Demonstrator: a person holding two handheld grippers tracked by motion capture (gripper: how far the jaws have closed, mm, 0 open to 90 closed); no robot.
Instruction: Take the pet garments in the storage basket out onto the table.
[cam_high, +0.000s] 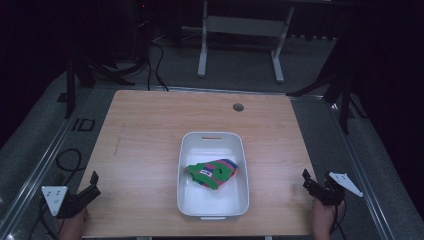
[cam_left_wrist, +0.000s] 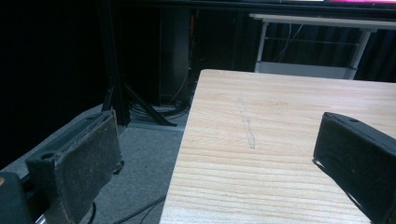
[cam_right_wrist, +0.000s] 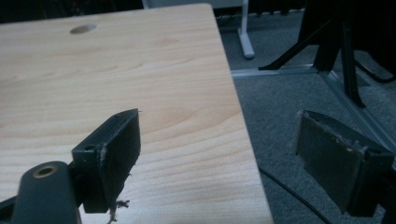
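A white plastic bin (cam_high: 214, 207) stands in the near middle of the wooden table (cam_high: 150, 130). Inside it lies a folded green cloth item with pink and blue stripes (cam_high: 212, 172). My left gripper (cam_high: 94, 184) hovers at the table's near left corner, open, with nothing between its jaws; in the left gripper view the left gripper (cam_left_wrist: 215, 154) straddles the table's left edge. My right gripper (cam_high: 306, 179) sits at the near right edge, open and empty; the right gripper (cam_right_wrist: 219, 144) spans the table's right edge in its own view.
A round cable hole (cam_high: 238, 107) lies near the table's far edge. Beyond the table stands a white desk frame (cam_high: 240, 35). Black stands (cam_high: 345, 90) and cables (cam_high: 155, 65) are on the grey floor around the table.
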